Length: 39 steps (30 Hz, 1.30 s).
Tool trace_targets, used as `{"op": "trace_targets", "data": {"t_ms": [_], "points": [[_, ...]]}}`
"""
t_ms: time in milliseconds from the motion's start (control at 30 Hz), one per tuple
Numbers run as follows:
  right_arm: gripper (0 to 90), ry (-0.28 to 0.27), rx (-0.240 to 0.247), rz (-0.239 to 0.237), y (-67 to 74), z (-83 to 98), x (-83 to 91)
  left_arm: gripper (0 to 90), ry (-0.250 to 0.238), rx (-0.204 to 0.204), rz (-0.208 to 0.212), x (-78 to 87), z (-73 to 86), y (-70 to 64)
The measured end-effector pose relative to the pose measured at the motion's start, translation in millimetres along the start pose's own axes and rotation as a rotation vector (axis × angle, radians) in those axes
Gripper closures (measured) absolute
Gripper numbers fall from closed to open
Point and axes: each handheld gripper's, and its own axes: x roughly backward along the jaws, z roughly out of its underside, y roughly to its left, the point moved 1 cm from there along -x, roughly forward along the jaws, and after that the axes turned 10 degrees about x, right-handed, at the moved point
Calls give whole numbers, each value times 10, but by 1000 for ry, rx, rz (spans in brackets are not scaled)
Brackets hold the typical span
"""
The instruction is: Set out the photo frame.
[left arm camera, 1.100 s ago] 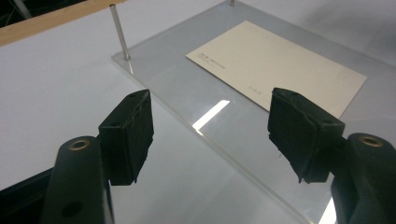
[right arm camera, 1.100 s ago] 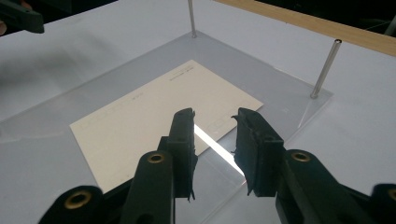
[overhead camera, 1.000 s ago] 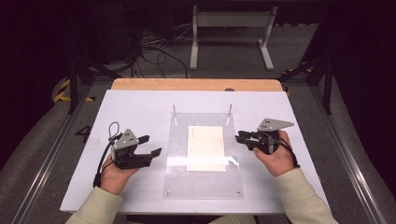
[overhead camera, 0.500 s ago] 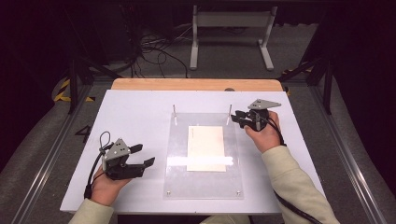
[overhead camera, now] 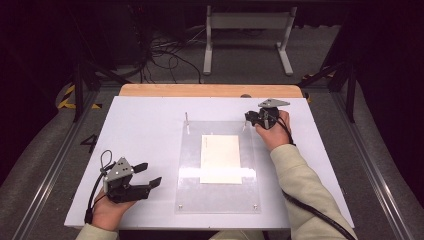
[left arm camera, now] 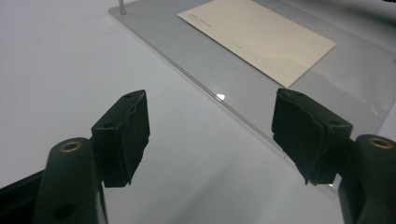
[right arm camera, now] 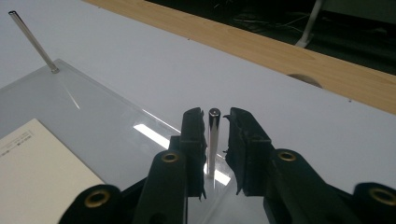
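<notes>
A clear acrylic plate [overhead camera: 217, 200] lies mid-table with a cream card [overhead camera: 220, 158] on it and a thin metal pin standing at each far corner. My right gripper [overhead camera: 248, 118] is at the right pin [right arm camera: 213, 135]. That pin stands upright between the jaws, which have just been closing. One pad looks against it and a thin gap shows at the other. The left pin [right arm camera: 32, 42] stands alone. My left gripper [overhead camera: 151, 173] rests low near the front left, open and holding nothing, pointed at the plate's edge [left arm camera: 219, 100] and the card [left arm camera: 257, 32].
The white tabletop [overhead camera: 145, 130] has a wooden strip [overhead camera: 210, 90] along its far edge. Behind it are cables and a white stand [overhead camera: 247, 22] on the floor. Metal rails run along both sides of the table.
My right hand moved away from me to the plate's far right corner and brought its jaws around the pin. My left hand drew back toward the near left edge.
</notes>
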Motion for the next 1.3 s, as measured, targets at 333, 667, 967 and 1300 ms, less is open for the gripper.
{"op": "trace_targets", "data": {"t_ms": [333, 667, 967, 1300], "points": [[855, -3, 6, -6, -11, -9, -75, 271, 32, -17, 37, -107, 51, -27], [861, -16, -63, -14, -70, 4, -145, 260, 36, -25, 81, -159, 53, -85], [861, -24, -131, -44, -155, -1, -207, 244, 31, -46, 76, -171, 57, -102], [860, -53, -202, -67, -235, 20, -283, 154, -31, -128, 80, -190, 57, -161]]}}
